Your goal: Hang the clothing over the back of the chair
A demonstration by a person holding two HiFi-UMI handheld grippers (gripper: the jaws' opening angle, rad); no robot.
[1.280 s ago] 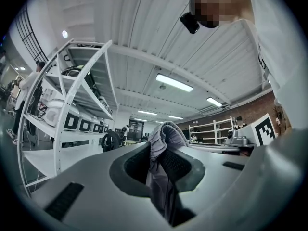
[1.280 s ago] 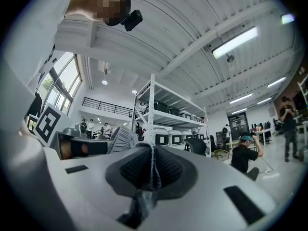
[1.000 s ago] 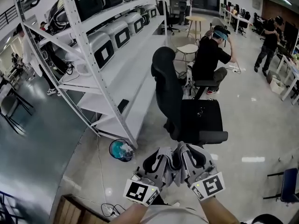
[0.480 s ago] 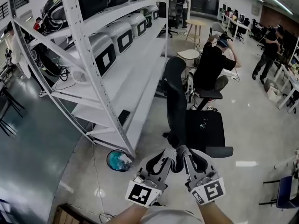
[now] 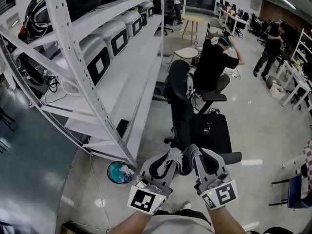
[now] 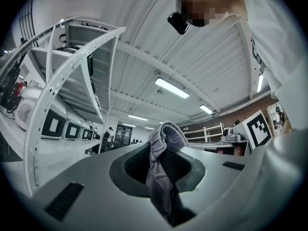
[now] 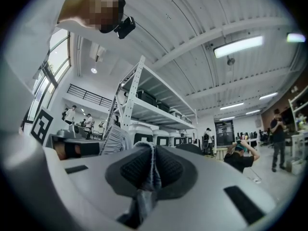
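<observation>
At the head view's lower centre, the left gripper (image 5: 174, 157) and right gripper (image 5: 194, 155) were each clamped on a bunched grey fabric garment (image 6: 159, 162). A black high-backed office chair (image 5: 181, 99) stood just above them in frame.

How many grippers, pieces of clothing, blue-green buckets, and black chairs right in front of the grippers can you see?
Grippers: 2 (left gripper, right gripper)
Grey clothing, pinched by both: 1
Black chair in front: 1
Teal bucket on the floor: 1
Total: 5
</observation>
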